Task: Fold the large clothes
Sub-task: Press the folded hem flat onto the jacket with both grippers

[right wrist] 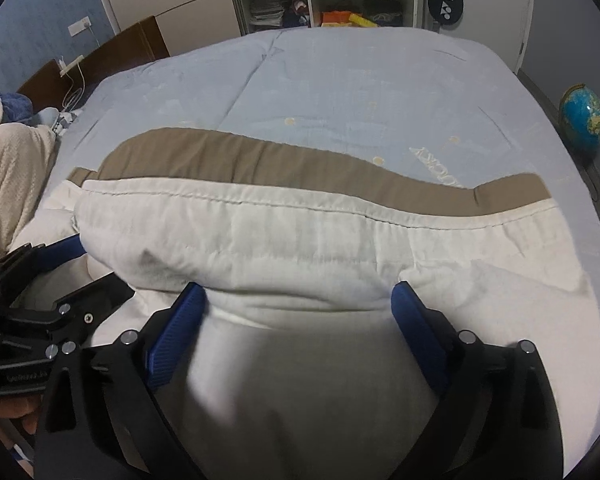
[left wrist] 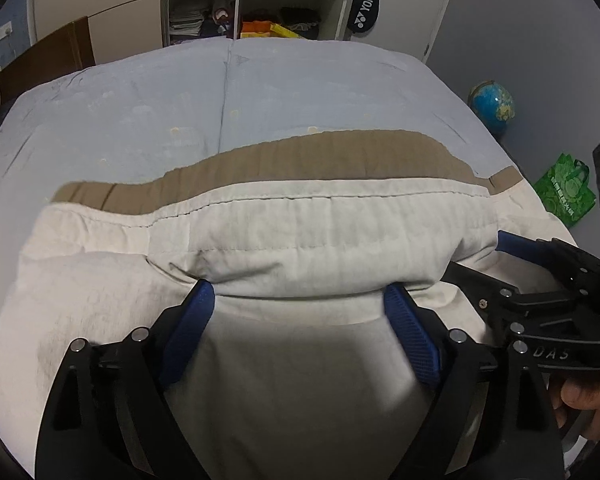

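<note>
The cream garment, with a tan band along its far edge, lies folded over on the pale blue bed, filling the near half of both views. The left claw stands wide, its blue fingers flanking the rolled fold without pinching it. The right claw is equally wide around the same fold. At twelve o'clock, open shelves hold stacked cloth and orange and yellow boxes. A green bag sits at three o'clock beside a globe.

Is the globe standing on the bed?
No, the globe stands on the floor beside the bed, past its right edge.
</note>
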{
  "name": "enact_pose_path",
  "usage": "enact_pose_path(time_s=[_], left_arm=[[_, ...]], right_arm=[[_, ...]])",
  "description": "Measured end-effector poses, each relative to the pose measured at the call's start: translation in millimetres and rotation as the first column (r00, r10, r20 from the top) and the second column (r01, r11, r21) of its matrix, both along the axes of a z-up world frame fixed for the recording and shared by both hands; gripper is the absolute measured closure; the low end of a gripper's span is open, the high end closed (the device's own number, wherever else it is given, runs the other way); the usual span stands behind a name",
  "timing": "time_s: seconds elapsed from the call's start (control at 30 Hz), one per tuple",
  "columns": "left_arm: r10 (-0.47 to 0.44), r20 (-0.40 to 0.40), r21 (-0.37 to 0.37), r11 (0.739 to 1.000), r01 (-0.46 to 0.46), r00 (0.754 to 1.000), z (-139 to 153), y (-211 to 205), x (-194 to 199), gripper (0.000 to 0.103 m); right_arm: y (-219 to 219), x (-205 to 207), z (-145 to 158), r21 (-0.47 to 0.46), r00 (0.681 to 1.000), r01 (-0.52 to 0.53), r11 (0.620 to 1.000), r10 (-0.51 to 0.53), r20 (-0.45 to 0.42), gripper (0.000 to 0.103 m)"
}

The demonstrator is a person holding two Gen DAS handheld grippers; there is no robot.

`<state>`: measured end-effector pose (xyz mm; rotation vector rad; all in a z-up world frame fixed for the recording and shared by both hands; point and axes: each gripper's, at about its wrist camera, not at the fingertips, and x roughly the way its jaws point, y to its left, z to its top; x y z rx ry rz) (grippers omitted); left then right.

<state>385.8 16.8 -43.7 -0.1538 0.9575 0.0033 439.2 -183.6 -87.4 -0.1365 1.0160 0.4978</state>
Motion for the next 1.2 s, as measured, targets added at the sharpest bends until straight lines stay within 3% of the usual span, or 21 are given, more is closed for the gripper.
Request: enact_pose_path(time_s=[1.2], left_arm=[[0.014, 0.107, -0.033, 0.999, -0.010, 0.994, -34.3, -6.9, -11.7, 0.018]], right_arm=[[-9.0, -0.2, -34.1, 0.065, 0.999, -0.017, 0.998, 0.013, 0.052, 0.007]])
